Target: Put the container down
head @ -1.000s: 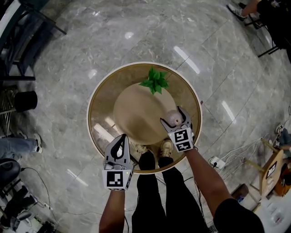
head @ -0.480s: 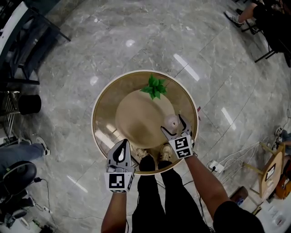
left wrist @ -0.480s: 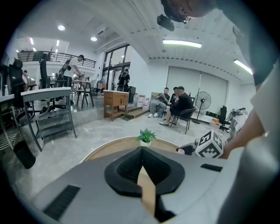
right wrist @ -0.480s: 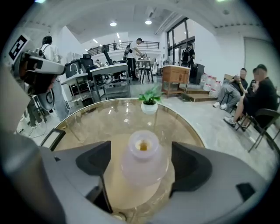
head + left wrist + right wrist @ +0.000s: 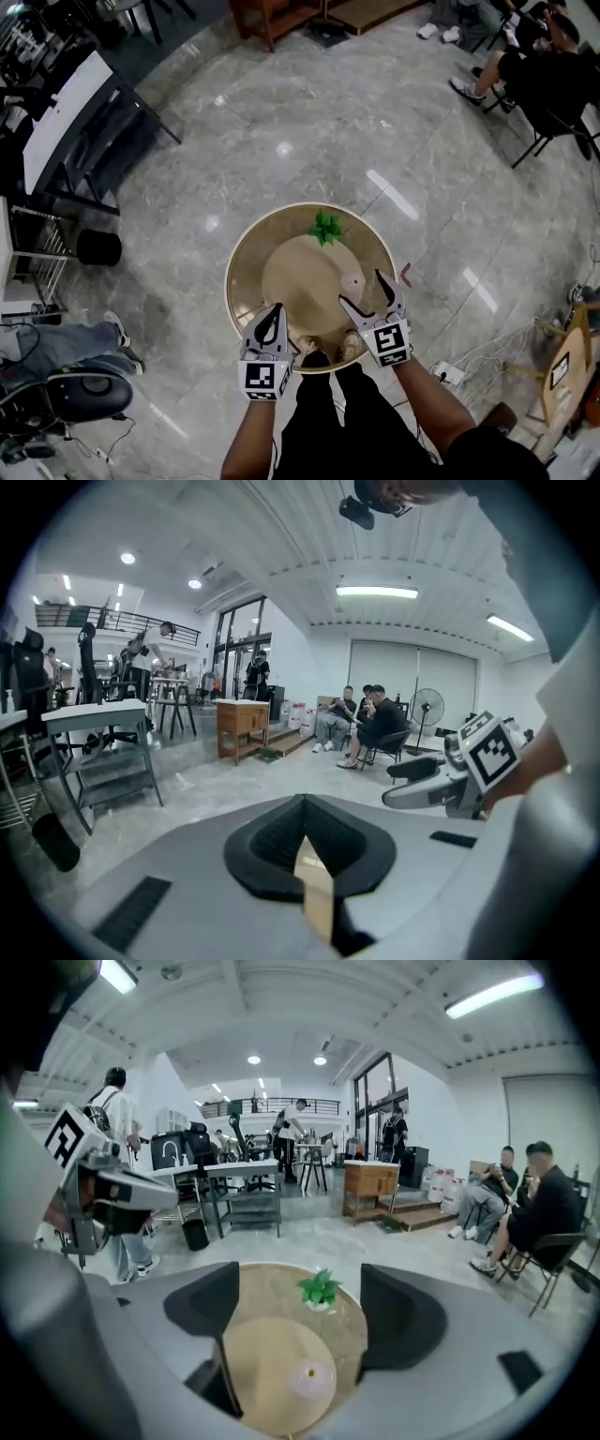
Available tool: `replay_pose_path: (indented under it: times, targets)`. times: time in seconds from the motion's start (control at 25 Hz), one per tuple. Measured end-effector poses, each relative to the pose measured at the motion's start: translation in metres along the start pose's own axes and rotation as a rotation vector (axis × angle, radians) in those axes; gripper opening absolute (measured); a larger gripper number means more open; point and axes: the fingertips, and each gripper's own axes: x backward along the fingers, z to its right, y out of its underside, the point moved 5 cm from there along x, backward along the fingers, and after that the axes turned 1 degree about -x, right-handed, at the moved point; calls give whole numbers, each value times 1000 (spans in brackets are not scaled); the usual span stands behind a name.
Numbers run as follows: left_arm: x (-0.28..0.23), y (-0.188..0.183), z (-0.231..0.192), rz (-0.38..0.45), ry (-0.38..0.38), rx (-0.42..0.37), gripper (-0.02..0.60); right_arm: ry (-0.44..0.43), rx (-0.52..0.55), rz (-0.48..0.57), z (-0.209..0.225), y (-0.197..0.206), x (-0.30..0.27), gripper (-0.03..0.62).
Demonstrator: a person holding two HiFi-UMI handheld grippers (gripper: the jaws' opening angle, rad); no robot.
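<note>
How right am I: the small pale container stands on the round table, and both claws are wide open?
Not quite. The left claw is shut, its jaws pressed together, as the left gripper view shows. The rest holds: the container stands on the round table, and the right claw is wide open.

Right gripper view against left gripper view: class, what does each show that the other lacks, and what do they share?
Only the right gripper view shows the green plant, the pale container and the left gripper. Only the left gripper view shows the standing fan and the right gripper, which is open. Both show the wooden cabinet and the seated people.
</note>
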Motion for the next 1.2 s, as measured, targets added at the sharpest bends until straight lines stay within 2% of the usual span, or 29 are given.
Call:
replay_pose_path:
  times: [0.16,0.28,0.56,0.76,1.0,1.2]
  targets:
    - [15,-41,-2,44,-12,-23,-8,4,29,122,0,-72,39,340]
    - [30,-65,-1,74,-31,-30,-8,9,33,184,0,-105,72,260]
    - [61,-113,14,128,16,-95,-8,-13,93,280,-12,-153,116,134]
    - [72,-137,34,168,67,-125,-8,-23,137,310,-28,-175,129,4]
    - [76,-151,52,220,80,-106,-8,-53,188,369,-37,-195,141,-2]
    - [86,-152,51,197,71,-105,-8,-68,205,407,-42,-209,144,-2]
